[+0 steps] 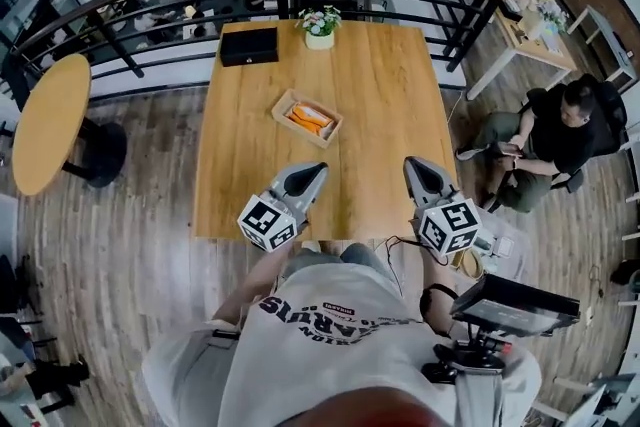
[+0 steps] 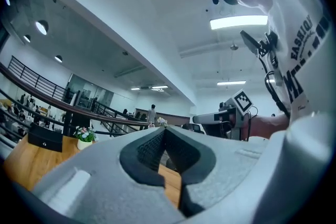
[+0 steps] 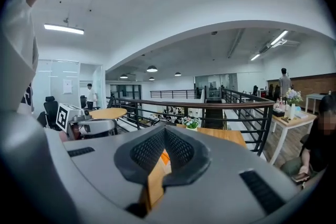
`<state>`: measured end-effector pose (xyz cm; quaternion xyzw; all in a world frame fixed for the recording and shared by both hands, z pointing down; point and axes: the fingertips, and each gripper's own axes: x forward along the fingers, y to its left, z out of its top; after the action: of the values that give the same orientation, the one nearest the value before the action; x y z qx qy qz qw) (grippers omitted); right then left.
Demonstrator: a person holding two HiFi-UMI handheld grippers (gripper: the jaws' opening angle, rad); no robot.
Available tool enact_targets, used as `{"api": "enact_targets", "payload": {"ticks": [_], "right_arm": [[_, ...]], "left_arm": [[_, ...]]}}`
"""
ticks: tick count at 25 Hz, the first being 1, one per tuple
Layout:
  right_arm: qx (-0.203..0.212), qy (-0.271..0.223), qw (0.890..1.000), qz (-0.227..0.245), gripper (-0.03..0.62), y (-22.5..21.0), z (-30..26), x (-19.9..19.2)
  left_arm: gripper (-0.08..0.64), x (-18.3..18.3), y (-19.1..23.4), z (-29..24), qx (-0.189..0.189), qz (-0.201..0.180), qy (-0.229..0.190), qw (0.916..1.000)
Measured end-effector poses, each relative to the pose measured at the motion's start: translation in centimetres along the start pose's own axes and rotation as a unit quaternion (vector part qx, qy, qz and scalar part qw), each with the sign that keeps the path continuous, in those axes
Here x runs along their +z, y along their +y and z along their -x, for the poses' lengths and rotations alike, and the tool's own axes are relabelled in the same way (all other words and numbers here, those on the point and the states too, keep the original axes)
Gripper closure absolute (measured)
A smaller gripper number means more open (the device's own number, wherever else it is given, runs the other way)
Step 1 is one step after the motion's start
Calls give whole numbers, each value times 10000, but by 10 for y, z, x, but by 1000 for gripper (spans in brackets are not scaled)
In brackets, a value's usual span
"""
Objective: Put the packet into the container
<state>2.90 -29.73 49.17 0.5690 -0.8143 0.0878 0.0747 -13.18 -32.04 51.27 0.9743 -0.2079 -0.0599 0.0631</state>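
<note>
A shallow rectangular light-wood container [image 1: 281, 105] is set at an angle near the middle of the rectangular wooden table [image 1: 380, 95]. The orange packet [image 1: 311, 118] is seen lying inside it; whether more than one packet is there cannot be told. A closed black rectangular box [image 1: 249, 46] stands near the far left corner, and a white pot of flowers [image 1: 320, 27] is placed just beside it at the far edge.

Bare tabletop is left on every side of the container, widest to its right and towards the near edge. A curved black metal railing [image 1: 150, 15] runs just behind the far edge. A round wooden side table [image 1: 48, 120] stands well apart on the left, and a seated person [image 1: 555, 140] is on the right, clear of the table.

The left gripper [image 1: 316, 171] and the right gripper [image 1: 414, 165] are held over the near edge, well apart, both pointed towards the far side. The container lies ahead, between their lines. In the left gripper view the left gripper's [image 2: 164, 132] jaws are pressed together at the tips with nothing between them. The right gripper's [image 3: 165, 132] jaws are likewise clenched on nothing.
</note>
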Motion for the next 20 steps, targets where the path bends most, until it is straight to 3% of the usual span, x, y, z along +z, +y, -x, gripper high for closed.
{"api": "enact_targets", "payload": {"ticks": [3, 7, 16, 20], "right_arm": [[67, -117, 9999, 20, 584, 8, 21, 7], [232, -294, 9991, 177, 584, 22, 79, -12], [294, -337, 9989, 102, 584, 71, 277, -95], [381, -245, 9990, -43, 584, 94, 346, -130]], "left_arm": [[557, 6, -22, 29, 314, -11, -44, 9995], [557, -26, -83, 68, 742, 83, 114, 9971], [557, -69, -289, 131, 1014, 342, 62, 9942], [557, -98, -376, 155, 998, 661, 305, 9923]]}}
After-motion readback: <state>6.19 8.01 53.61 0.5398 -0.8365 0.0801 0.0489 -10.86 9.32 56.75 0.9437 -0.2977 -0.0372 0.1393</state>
